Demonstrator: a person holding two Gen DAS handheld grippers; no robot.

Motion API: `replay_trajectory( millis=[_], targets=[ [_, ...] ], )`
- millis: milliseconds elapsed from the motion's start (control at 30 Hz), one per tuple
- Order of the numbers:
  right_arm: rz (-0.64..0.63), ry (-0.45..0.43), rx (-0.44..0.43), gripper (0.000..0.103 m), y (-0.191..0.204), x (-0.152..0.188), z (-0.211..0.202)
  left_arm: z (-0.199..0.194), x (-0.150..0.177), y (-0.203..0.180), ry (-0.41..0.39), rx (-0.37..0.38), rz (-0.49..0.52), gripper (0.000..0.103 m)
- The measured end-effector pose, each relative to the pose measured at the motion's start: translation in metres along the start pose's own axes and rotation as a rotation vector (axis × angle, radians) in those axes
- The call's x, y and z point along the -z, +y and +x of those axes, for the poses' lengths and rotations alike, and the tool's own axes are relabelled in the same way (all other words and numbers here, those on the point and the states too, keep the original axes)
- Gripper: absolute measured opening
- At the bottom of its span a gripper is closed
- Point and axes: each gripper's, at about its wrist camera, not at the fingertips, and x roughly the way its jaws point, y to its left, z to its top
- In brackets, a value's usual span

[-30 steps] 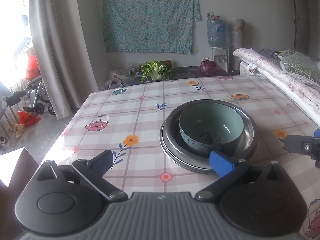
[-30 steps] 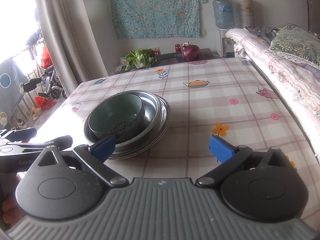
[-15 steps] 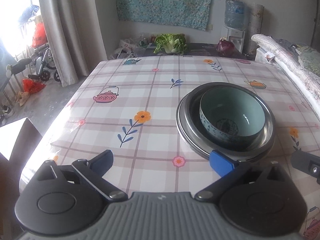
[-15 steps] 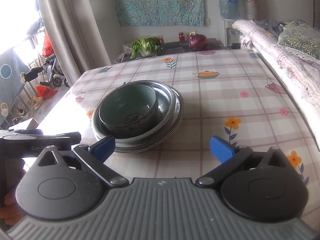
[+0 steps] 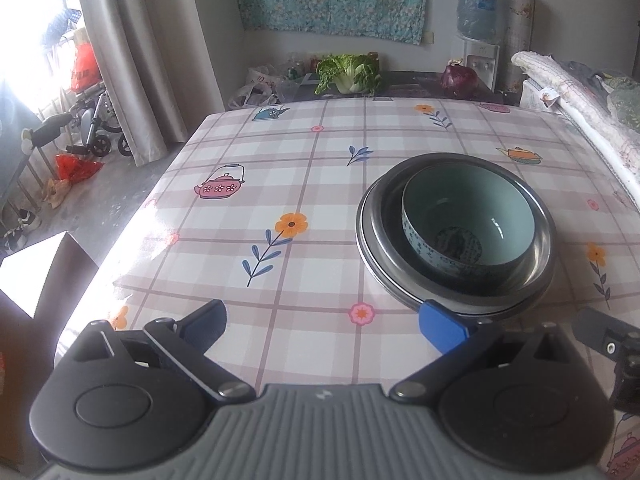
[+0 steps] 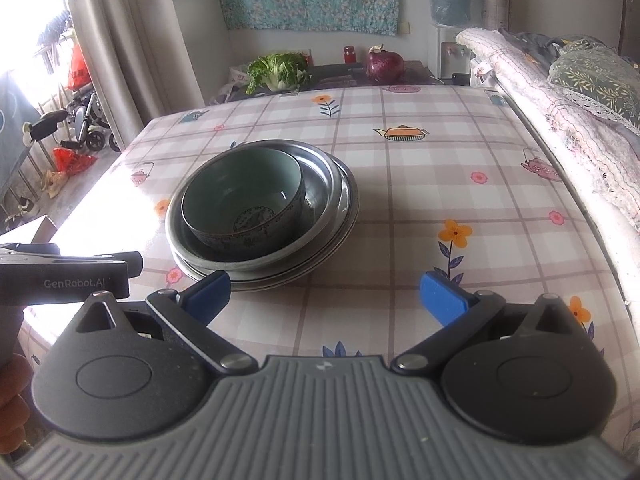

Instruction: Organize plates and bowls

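Note:
A pale green ceramic bowl (image 5: 468,220) sits inside a stack of steel plates (image 5: 456,304) on the checked tablecloth (image 5: 280,184). The same bowl (image 6: 244,200) and steel plates (image 6: 336,196) show in the right wrist view. My left gripper (image 5: 324,322) is open and empty, above the table's near part, to the left of the stack. My right gripper (image 6: 324,292) is open and empty, just in front of the stack and to its right. The left gripper's body (image 6: 64,276) shows at the left of the right wrist view.
A cabbage (image 5: 348,72) and a purple onion (image 5: 458,76) lie on a dark side table beyond the far edge. Folded bedding (image 6: 560,92) runs along the table's right side. A curtain (image 5: 144,52) and a wheelchair (image 5: 92,120) stand at the left.
Both grippers have risen and pulled back a little from the stack, so both views look down on it more steeply. The bowl and plates have not moved.

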Motion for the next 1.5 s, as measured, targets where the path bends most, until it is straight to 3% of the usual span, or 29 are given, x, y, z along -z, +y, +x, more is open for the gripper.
replay_trajectory(
  millis=[933, 1500],
  targets=[
    [0.023, 0.058, 0.033, 0.102, -0.008, 0.001, 0.012, 0.002, 0.003, -0.006, 0.010, 0.006, 0.026, 0.103],
    [0.019, 0.071, 0.037, 0.102, -0.008, 0.000, 0.016, 0.002, 0.003, -0.006, 0.035, 0.049, 0.022, 0.103]
  ],
)
